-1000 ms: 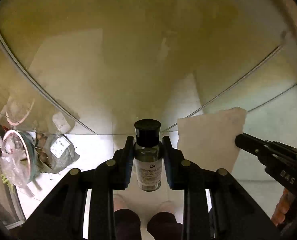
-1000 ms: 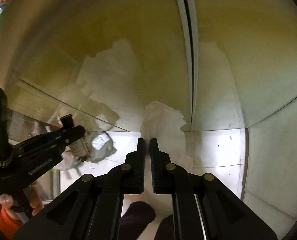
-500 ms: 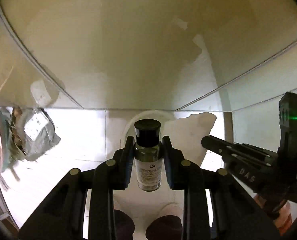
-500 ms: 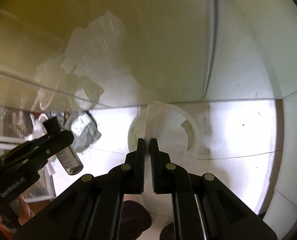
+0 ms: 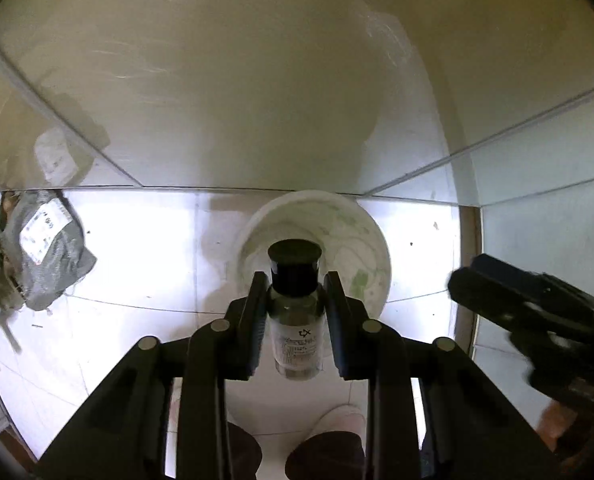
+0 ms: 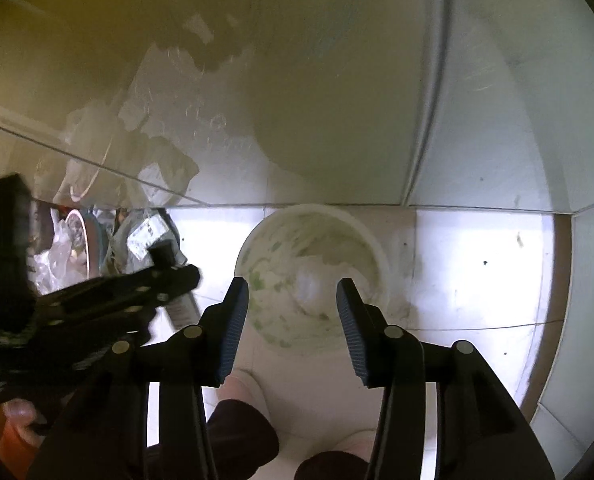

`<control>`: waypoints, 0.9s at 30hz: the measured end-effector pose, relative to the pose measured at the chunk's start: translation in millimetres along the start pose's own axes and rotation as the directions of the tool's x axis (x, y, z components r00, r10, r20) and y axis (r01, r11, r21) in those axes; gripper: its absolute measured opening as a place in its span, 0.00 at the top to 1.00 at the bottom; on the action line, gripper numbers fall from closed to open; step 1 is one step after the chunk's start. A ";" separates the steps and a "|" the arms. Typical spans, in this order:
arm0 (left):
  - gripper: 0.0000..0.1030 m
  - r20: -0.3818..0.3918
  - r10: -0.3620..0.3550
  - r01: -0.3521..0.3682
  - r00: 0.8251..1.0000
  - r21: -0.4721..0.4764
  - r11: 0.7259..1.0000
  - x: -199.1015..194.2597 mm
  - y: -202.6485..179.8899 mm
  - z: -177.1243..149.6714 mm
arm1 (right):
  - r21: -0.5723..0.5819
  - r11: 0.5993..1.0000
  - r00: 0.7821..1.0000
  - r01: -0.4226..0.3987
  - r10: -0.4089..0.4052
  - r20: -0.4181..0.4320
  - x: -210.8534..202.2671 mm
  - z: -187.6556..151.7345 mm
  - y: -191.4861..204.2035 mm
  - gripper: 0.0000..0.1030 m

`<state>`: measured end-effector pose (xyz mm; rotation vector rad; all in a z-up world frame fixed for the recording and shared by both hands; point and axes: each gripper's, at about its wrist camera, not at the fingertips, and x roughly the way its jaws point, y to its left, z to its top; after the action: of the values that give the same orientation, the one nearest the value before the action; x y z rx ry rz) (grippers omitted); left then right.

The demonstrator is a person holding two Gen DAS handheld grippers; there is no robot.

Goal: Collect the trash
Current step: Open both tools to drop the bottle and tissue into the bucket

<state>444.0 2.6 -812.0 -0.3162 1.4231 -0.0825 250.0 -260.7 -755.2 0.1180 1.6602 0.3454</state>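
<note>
Bottle (image 5: 295, 312) sits clamped in my left gripper (image 5: 295, 304) above the white bucket (image 5: 379, 240); my right gripper (image 6: 293, 312) hangs wide, empty. A mistimed release risks bouncing off the rim.

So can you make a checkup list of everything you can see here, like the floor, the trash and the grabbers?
Surface: white tiled floor, glossy, some dark specks.
Job's things: small bottle with black cap; white bucket, green-smeared inside, standing on the floor.
Clutter: crumpled grey bag with a white label, more rubbish beside it.
Grippers: left gripper shut on the bottle; right gripper open above the bucket.
Cables: nothing seen.
Surroundings: reflective wall panels behind.
</note>
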 end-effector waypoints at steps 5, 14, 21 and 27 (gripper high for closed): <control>0.53 -0.045 -0.018 0.019 0.999 0.019 1.000 11.1 -10.8 0.4 | 0.021 1.000 1.000 0.001 -0.001 0.027 -18.9 -3.1 -4.0 0.59; 0.53 -0.013 0.032 -0.031 0.999 0.032 0.999 -55.4 -12.8 -4.8 | 0.012 1.000 0.997 0.024 -0.025 0.072 -73.9 -1.3 28.7 0.59; 0.53 0.078 0.055 -0.061 0.995 0.076 0.995 -186.6 -32.8 -4.5 | -0.009 0.999 0.993 0.034 -0.032 0.113 -161.0 6.0 71.8 0.59; 0.53 0.198 0.044 -0.068 0.979 0.114 0.991 -320.8 -59.8 4.3 | -0.020 0.999 0.984 0.036 -0.032 0.177 -255.9 14.4 119.3 0.59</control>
<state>407.3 24.5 -488.4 -0.1789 1.2261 -0.0887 280.7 -216.5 -477.6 0.1002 1.4805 0.3190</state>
